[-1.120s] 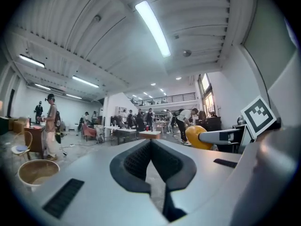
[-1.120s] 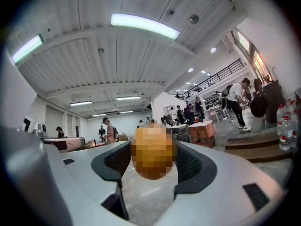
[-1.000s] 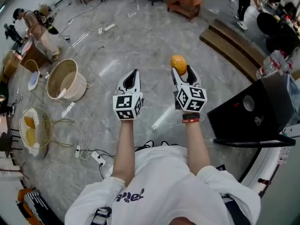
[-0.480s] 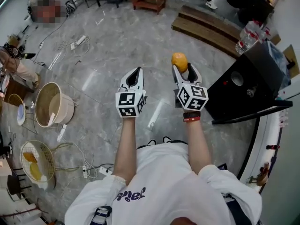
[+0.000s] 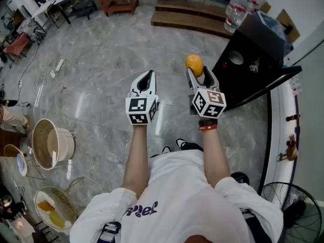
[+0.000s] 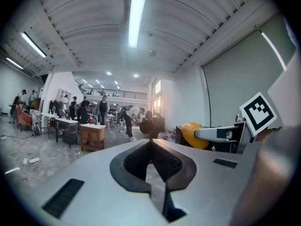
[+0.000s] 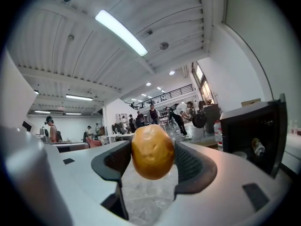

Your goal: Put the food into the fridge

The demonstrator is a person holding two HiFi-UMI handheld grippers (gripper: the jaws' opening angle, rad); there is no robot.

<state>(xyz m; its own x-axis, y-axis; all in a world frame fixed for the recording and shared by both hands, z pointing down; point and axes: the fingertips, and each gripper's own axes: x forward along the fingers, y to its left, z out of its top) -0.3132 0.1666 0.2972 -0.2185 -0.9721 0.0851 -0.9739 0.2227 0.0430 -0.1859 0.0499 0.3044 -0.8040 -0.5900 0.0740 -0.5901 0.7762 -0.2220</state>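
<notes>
Potato (image 7: 152, 152) sits between the two pads of my right gripper (image 5: 198, 75). They pinch it from both sides near the tips, so it does not fall while I carry it. My left gripper (image 6: 151, 145) is pressed together with nothing inside, free to help, I think. A black cabinet (image 5: 253, 70), maybe the fridge, stands right of the fingers.
</notes>
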